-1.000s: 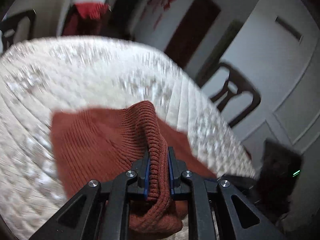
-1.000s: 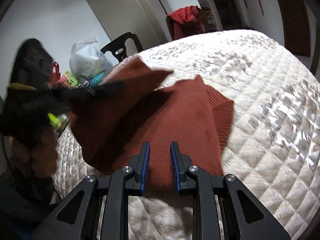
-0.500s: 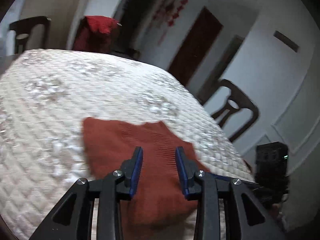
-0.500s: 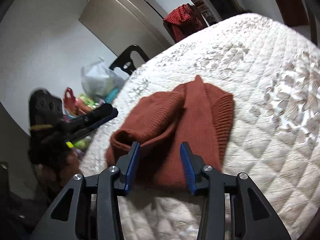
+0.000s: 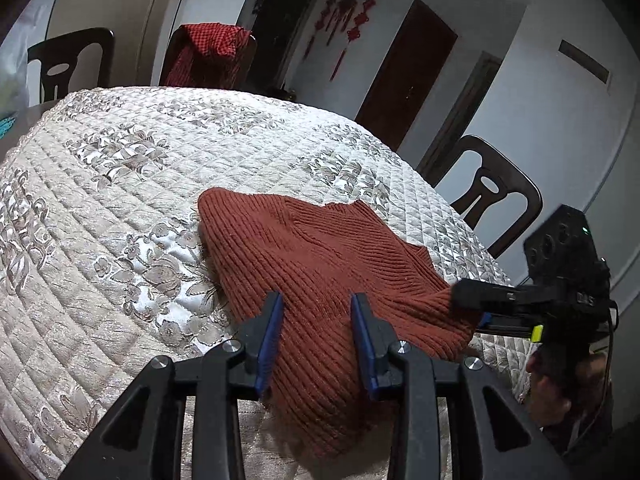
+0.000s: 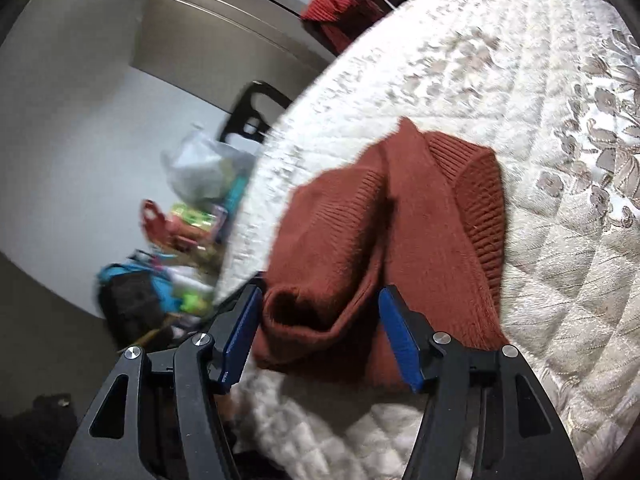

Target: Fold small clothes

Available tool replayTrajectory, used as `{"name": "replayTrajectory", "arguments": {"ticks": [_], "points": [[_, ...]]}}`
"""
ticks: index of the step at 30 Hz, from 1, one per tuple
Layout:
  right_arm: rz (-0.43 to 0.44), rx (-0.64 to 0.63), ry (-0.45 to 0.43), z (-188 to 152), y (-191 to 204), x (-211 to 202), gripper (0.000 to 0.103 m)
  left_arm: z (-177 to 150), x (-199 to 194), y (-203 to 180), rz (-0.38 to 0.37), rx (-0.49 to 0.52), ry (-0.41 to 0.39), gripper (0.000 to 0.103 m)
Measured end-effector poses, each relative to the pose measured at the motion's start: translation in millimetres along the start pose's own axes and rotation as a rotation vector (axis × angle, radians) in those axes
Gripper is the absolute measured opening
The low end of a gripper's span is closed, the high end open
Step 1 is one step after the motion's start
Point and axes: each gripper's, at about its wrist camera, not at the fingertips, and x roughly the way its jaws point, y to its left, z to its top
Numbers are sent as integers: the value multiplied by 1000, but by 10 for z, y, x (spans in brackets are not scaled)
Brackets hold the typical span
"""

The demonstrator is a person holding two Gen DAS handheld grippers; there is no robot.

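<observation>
Left wrist view: the rust-red knitted garment (image 5: 320, 264) lies partly folded on the quilted cover (image 5: 120, 168) of the table, near its front edge. The left gripper (image 5: 316, 344) hovers just above the near part of the knit, its blue pads partly apart and pressing on nothing. At the right, the right gripper (image 5: 476, 308) meets the garment's near right corner; chairs (image 5: 492, 196) stand beyond.

Right wrist view: the same garment (image 6: 400, 220) shows one flap laid over another, with a rolled, open-ended fold at the near end. The right gripper (image 6: 320, 340) has its jaws opening; that rolled fold sits between the pads without being squeezed. A plastic bag (image 6: 200, 172) and clutter appear blurred at the left.

Handling, as a judgement: the ribbed knit looks soft, light and limp, with enough nap to resist slipping. It would sag if lifted from one point, so the doubled edges or corners seem the best places to pinch.
</observation>
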Motion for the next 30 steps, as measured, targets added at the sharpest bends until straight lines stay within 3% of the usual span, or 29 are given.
{"name": "replayTrajectory", "arguments": {"ticks": [6, 10, 13, 16, 24, 30], "points": [[-44, -7, 21, 94, 19, 131, 60, -25, -8, 14, 3, 9, -3, 38], [-77, -6, 38, 140, -19, 179, 31, -23, -8, 17, 2, 7, -2, 38], [-89, -42, 32, 140, 19, 180, 19, -11, -6, 12, 5, 7, 0, 38], [-73, -68, -1, 167, 62, 93, 13, 47, -18, -18, 8, 16, -6, 38], [-112, -120, -155, 220, -40, -446, 12, 162, -44, -168, -21, 55, -36, 38], [-119, -54, -118, 97, -413, -425, 12, 38, 121, -214, -20, 69, 26, 38]]}}
